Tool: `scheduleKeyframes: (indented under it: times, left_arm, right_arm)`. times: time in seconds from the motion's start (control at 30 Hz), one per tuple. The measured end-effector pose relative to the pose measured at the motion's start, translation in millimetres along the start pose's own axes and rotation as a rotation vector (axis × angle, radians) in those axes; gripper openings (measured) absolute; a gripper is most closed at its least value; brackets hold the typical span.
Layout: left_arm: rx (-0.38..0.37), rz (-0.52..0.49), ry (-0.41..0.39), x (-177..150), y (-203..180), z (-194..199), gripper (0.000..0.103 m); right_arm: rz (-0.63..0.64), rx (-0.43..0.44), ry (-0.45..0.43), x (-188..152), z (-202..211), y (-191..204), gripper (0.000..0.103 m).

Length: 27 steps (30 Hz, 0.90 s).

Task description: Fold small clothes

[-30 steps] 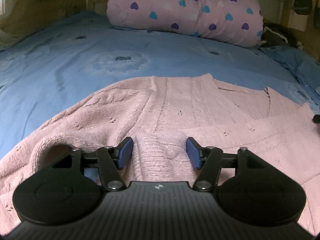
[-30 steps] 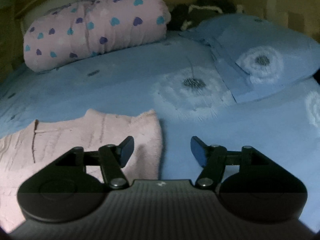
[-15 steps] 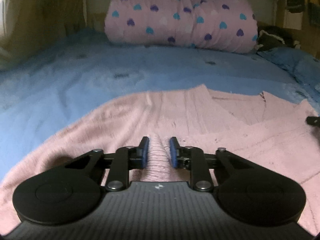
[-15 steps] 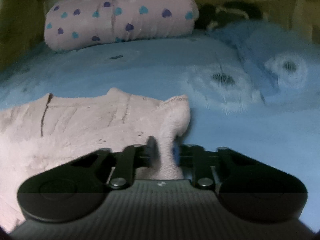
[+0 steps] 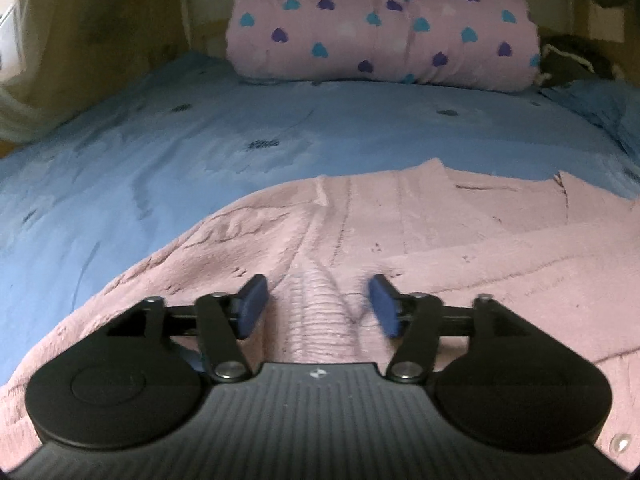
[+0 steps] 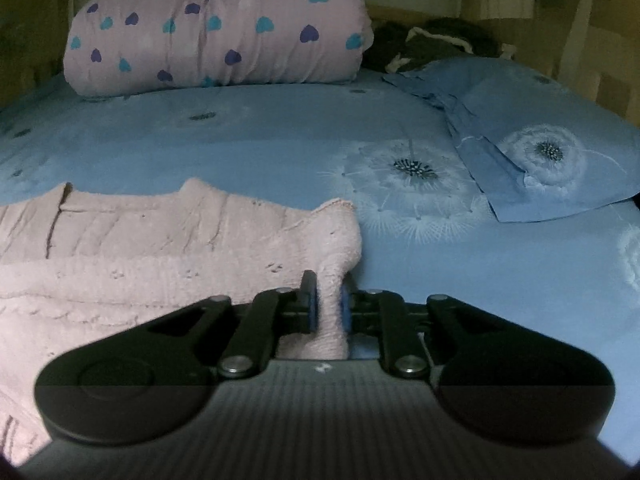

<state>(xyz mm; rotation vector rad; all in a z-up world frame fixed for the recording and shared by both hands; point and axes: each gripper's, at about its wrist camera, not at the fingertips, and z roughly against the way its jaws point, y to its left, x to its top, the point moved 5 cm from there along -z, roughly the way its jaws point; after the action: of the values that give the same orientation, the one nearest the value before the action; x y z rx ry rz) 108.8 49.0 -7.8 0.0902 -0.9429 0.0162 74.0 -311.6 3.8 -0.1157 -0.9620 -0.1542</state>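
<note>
Sweater (image 5: 400, 232): pink, fuzzy knit with ribbed bands and small eyelet holes, lying flat on the blue bedsheet (image 5: 160, 152), directly under both my grippers.

Left gripper (image 5: 318, 304): jaws opening, blue pads spread wide. A raised ribbed ridge of knit stands between them; neither pad presses it. Black linkage arms and round housings fill the near edge of the view.

Right gripper (image 6: 328, 304): jaws nearly together and easing open slightly, pads pressing a pinched fold at the sweater's right edge (image 6: 332, 240). The fold rises in a soft rounded hump just beyond the pads, with a thin stitched hem along its top.

Beyond the sweater, the sheet is smooth cotton-like fabric, lightly creased, printed with white dandelion heads (image 6: 414, 168) with dark centres. To the right, a pillow (image 6: 560, 140) in matching blue print, flap edge overlapping.

Far end: a plump rolled quilt (image 6: 216, 32), pale pink with teal and purple hearts, lying across the bed. Beside it, a dark crumpled cloth (image 6: 432, 40) with pale trim; what it is I cannot tell.
</note>
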Motion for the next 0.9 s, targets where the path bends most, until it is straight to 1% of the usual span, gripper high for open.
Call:
scheduleKeyframes:
  times: [0.03,0.13,0.23,0.37,0.43,0.5,0.57,0.63,0.77,0.8,0.9]
  left_arm:
    - [-0.003,0.014,0.002,0,3,1,0.071]
    - [0.001,0.038,0.002,2,11,6,0.078]
    - [-0.014,0.061,0.001,4,16,11,0.078]
    - [-0.027,0.079,-0.003,6,18,12,0.078]
    - [-0.030,0.076,-0.001,6,17,12,0.078]
    - [-0.030,0.065,0.003,4,14,10,0.078]
    - [-0.007,0.036,0.011,2,11,7,0.078]
    - [0.015,0.001,0.019,-2,7,3,0.078]
    - [0.025,-0.010,0.021,-2,6,1,0.081]
    - [0.025,-0.001,0.023,-2,7,1,0.082]
    - [0.016,0.017,0.034,-1,9,4,0.083]
  right_arm:
    - [-0.004,-0.007,0.000,-1,1,0,0.024]
    - [-0.023,-0.013,0.006,1,4,-3,0.029]
    - [-0.052,0.003,0.005,6,11,-6,0.030]
    - [-0.087,0.010,-0.027,15,20,-16,0.033]
    - [-0.121,-0.003,-0.041,18,21,-25,0.040]
    - [-0.165,-0.002,-0.043,18,19,-34,0.041]
    - [-0.189,0.015,-0.033,17,15,-36,0.041]
    - [-0.174,0.030,-0.016,14,10,-31,0.041]
    - [-0.044,-0.011,0.076,-1,-3,-13,0.041]
    - [-0.028,-0.023,0.057,-3,-2,-10,0.042]
    - [-0.009,-0.033,0.059,-1,1,-8,0.043]
